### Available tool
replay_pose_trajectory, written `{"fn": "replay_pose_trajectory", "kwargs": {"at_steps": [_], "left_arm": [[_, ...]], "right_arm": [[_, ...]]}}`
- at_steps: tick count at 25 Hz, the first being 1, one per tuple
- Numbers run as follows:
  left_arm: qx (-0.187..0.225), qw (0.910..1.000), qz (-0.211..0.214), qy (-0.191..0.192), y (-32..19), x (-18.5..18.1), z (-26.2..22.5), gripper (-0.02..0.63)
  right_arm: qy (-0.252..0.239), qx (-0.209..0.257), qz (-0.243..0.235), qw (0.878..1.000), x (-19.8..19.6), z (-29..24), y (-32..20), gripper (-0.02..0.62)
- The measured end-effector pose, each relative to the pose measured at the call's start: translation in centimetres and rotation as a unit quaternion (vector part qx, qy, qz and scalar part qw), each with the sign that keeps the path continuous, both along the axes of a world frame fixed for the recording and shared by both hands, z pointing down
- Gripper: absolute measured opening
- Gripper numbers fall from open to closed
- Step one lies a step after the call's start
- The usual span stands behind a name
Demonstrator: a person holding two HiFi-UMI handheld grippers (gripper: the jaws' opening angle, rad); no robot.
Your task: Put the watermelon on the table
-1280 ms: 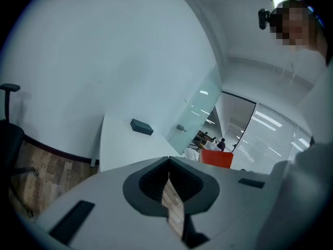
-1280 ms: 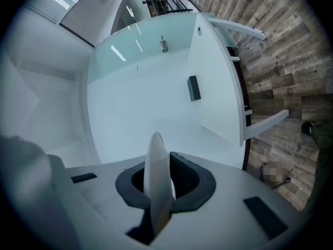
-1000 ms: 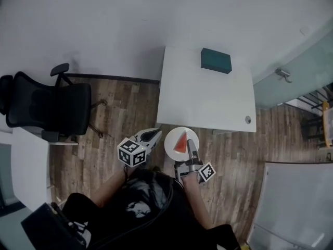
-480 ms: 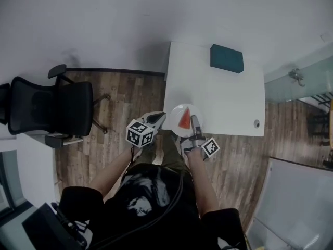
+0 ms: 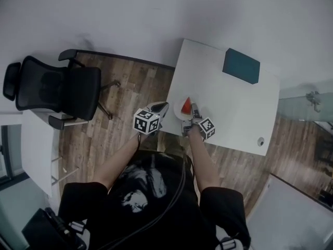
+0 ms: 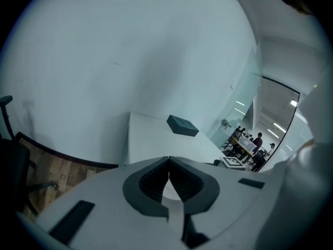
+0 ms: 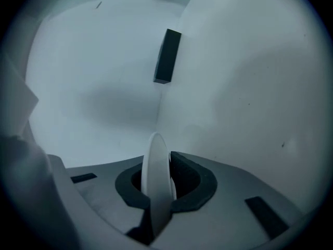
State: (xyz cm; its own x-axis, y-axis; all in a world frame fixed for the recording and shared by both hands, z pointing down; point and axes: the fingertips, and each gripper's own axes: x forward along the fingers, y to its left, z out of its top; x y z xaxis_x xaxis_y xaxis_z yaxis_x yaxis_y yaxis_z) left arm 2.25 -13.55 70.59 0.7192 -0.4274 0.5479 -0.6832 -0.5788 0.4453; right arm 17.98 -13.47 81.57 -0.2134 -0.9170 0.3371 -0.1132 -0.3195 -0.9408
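A red watermelon slice (image 5: 186, 106) lies on a small white plate (image 5: 181, 113). My right gripper (image 5: 193, 109) is shut on the plate's near rim, and the plate sits over the near left corner of the white table (image 5: 223, 103). In the right gripper view the plate (image 7: 155, 160) stands edge-on between the shut jaws of the right gripper (image 7: 158, 166). My left gripper (image 5: 164, 106) hovers just left of the plate at the table's edge. In the left gripper view its jaws (image 6: 169, 163) are shut with nothing between them.
A dark teal box (image 5: 241, 65) lies at the table's far side, also in the left gripper view as the teal box (image 6: 182, 125). A black office chair (image 5: 57, 90) stands on the wood floor to the left. A white desk (image 5: 36, 150) is at the left edge.
Both grippers have moved forward and down to the table. The plate with the watermelon has gone from in front of the table to over its near left corner.
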Motion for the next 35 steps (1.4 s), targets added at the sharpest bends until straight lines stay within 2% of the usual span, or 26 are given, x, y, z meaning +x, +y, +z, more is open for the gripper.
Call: {"fn": "replay_pose_trajectory", "kwargs": {"at_steps": [3,6,9,12,16,18,19,22,23,24,27,29,31,32,34,35], "left_arm": [[-0.022,0.9997,-0.008,-0.004,1.5,-1.0,0.8,0.006],[-0.056,0.9983,-0.009,-0.006,2.3,-2.6,2.0,0.006],[-0.076,0.9971,-0.002,-0.006,2.2,-3.9,2.3,0.006],[-0.083,0.9965,0.009,0.003,2.4,-3.7,2.0,0.006],[-0.069,0.9971,0.032,0.001,1.8,-2.9,1.5,0.006],[-0.061,0.9972,0.043,0.001,1.4,-2.8,1.1,0.006],[-0.057,0.9972,0.049,0.001,1.2,-3.0,0.9,0.006],[-0.05,0.9968,0.063,0.003,0.9,-3.2,0.4,0.006],[-0.049,0.9966,0.066,0.005,0.8,-3.1,0.3,0.006],[-0.049,0.9965,0.068,0.009,0.9,-3.0,0.2,0.006],[-0.041,0.996,0.075,0.024,0.6,-2.7,-0.9,0.006],[-0.012,0.9953,0.092,0.026,0.1,-2.3,-2.3,0.006],[0.055,0.9911,0.121,-0.003,-0.4,-1.8,-3.8,0.006],[0.097,0.9853,0.138,-0.027,-0.6,-1.6,-4.5,0.006],[0.18,0.9672,0.168,-0.062,-0.8,-0.7,-6.3,0.006],[0.213,0.9583,0.178,-0.067,-0.9,-0.2,-7.4,0.006]], "right_arm": [[-0.002,-0.045,0.014,0.999,0.8,3.1,-0.8,0.025],[0.003,-0.047,0.029,0.998,0.7,3.8,-3.1,0.025],[0.059,-0.065,0.005,0.996,0.3,3.7,-5.6,0.025],[0.126,-0.098,-0.035,0.987,1.0,3.5,-6.3,0.026],[0.275,-0.13,-0.101,0.947,2.6,3.4,-6.4,0.074],[0.34,-0.141,-0.126,0.921,3.1,3.2,-6.3,0.123],[0.38,-0.144,-0.141,0.903,3.2,2.9,-6.3,0.151],[0.497,-0.134,-0.175,0.839,4.1,2.1,-5.9,0.173],[0.522,-0.124,-0.179,0.825,4.5,1.6,-5.7,0.173],[0.539,-0.11,-0.181,0.815,4.7,0.7,-5.3,0.173],[0.567,-0.044,-0.184,0.801,3.9,-4.0,-3.9,0.172],[0.588,-0.002,-0.183,0.788,3.0,-8.2,-2.1,0.17],[0.606,0.031,-0.172,0.776,2.1,-12.5,0.4,0.131],[0.614,0.044,-0.166,0.77,1.5,-14.5,1.7,0.1],[0.625,0.063,-0.15,0.763,0.4,-18.1,4.2,0.041],[0.628,0.068,-0.138,0.763,0.1,-19.6,5.3,0.02]]}}
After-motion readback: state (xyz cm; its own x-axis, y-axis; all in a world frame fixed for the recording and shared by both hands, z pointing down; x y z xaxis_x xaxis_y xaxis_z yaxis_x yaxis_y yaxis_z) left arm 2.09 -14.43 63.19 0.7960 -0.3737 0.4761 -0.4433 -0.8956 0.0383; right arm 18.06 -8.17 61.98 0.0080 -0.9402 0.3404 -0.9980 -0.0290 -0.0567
